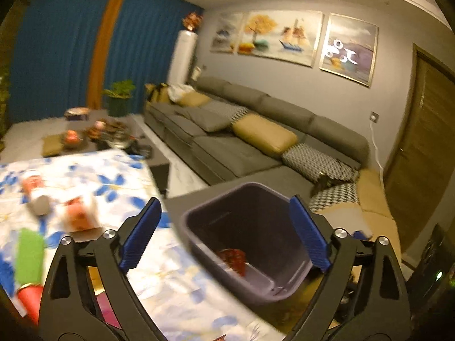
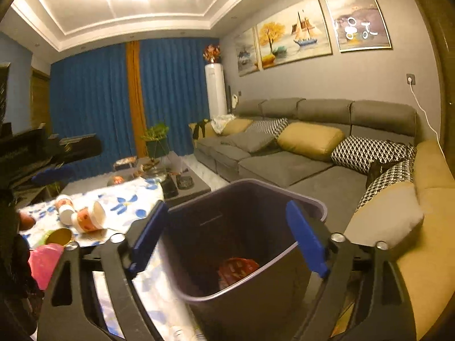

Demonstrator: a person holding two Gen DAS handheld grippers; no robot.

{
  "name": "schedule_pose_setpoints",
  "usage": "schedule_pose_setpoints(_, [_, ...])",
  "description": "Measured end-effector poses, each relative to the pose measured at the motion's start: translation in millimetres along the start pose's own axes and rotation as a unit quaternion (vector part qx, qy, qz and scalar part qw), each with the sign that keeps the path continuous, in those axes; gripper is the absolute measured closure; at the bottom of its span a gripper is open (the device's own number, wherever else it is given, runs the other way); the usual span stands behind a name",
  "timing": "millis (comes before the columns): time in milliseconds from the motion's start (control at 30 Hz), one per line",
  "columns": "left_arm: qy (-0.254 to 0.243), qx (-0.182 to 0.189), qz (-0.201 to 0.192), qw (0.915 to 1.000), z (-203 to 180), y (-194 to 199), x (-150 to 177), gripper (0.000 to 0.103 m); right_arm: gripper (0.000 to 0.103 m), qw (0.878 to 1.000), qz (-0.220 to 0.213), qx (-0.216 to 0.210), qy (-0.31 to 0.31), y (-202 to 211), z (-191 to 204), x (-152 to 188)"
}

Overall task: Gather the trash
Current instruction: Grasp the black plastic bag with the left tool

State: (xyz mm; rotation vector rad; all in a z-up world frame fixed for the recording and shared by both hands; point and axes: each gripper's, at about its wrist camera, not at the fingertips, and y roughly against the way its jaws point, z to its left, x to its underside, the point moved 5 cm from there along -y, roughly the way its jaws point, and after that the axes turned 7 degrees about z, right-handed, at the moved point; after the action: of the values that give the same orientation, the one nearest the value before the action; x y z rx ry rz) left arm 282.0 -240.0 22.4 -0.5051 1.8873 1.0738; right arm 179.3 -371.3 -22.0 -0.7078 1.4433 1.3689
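Observation:
A dark grey trash bin stands beside the floral-cloth table, with a red crumpled wrapper inside. My left gripper is open and empty above the bin. My right gripper is open and empty over the same bin, where the red wrapper shows at the bottom. On the table lie paper cups, a red-and-white cup, a green cup and a pink wrapper. The left gripper's blue finger shows in the right wrist view.
A grey sectional sofa with tan and patterned cushions runs along the right wall. A dark coffee table with bowls and a plant stands behind the floral table. Blue curtains cover the far wall.

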Motion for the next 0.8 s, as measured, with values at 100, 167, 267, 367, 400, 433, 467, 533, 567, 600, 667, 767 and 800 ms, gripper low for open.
schedule_pose_setpoints(100, [0.007,-0.041,-0.021,0.9989,19,35,14,0.01,0.015,1.0,-0.006,-0.012,0.006,12,14,2])
schedule_pose_setpoints(167, [0.012,-0.064,-0.028,0.9975,30,55,24,0.009,0.014,1.0,-0.007,-0.028,0.011,21,26,6])
schedule_pose_setpoints(267, [0.026,-0.097,-0.04,0.9942,56,93,45,0.009,0.01,0.999,-0.006,-0.048,0.021,34,43,12])
schedule_pose_setpoints(367, [0.031,-0.139,-0.051,0.9885,78,122,65,0.009,0.008,0.997,-0.003,-0.066,0.034,46,62,19])
schedule_pose_setpoints(400, [0.032,-0.16,-0.054,0.9852,88,134,76,0.009,0.008,0.997,-0.003,-0.069,0.04,50,70,22])
schedule_pose_setpoints(433, [0.033,-0.173,-0.055,0.9829,94,142,83,0.009,0.008,0.997,-0.003,-0.069,0.045,53,77,25])
schedule_pose_setpoints(467, [0.034,-0.183,-0.055,0.9811,99,149,89,0.009,0.008,0.996,-0.002,-0.071,0.049,56,83,28])
schedule_pose_setpoints(533, [0.033,-0.205,-0.054,0.9767,113,166,106,0.009,0.008,0.995,0.002,-0.08,0.056,61,97,36])
schedule_pose_setpoints(567, [0.033,-0.214,-0.052,0.9749,119,172,114,0.009,0.008,0.995,0.004,-0.083,0.058,62,101,38])
schedule_pose_setpoints(600, [0.035,-0.219,-0.047,0.9739,126,179,123,0.009,0.008,0.994,0.007,-0.086,0.06,63,107,42])
schedule_pose_setpoints(667, [0.042,-0.221,-0.035,0.9737,136,184,133,0.009,0.008,0.994,0.013,-0.091,0.064,64,117,47])
schedule_pose_setpoints(767, [0.042,-0.215,-0.019,0.9756,146,184,145,0.009,0.008,0.993,0.022,-0.099,0.067,65,131,55])
schedule_pose_setpoints(800, [0.041,-0.21,-0.013,0.9768,146,181,145,0.009,0.008,0.992,0.025,-0.101,0.067,66,133,56])
